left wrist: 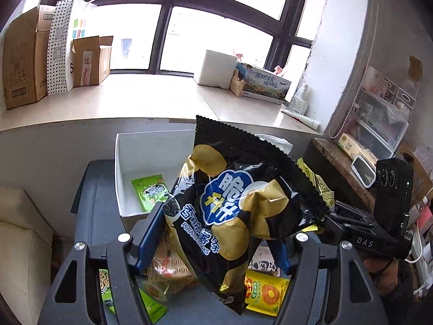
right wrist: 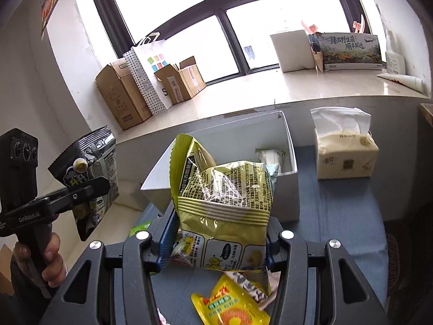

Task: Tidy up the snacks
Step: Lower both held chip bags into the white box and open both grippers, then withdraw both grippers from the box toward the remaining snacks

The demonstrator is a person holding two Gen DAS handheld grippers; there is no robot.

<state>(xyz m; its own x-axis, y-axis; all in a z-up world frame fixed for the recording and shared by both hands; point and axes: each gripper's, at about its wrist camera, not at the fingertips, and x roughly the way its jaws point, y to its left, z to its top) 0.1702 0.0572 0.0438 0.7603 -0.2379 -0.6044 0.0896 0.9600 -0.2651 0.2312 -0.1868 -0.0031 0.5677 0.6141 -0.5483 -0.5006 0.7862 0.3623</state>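
Standing at the far end of the blue-grey table (right wrist: 349,216), the white open box (right wrist: 288,146) is the biggest thing here and looks like the place the snacks are meant to go — so far it holds only a green packet (left wrist: 150,192) on its floor and a pale wrapped item (right wrist: 270,155) in the far right corner. Next in size, the black potato-chip bag (left wrist: 230,203) hangs clear of the table, pinched between the jaws of the left gripper (left wrist: 213,233), just short of the box's near wall. The right gripper (right wrist: 216,243) is clamped on a yellow-green snack bag (right wrist: 224,197), lifted too, near that same wall. Both bags seem bound for the box, so sorting is, by my reading, at an early-to-middle stage. Left loose on the near table: a yellow sunflower-seed pouch (right wrist: 230,306), a panda-print packet (left wrist: 263,264), a clear brownish packet (left wrist: 167,270) and small green packets (left wrist: 151,306).
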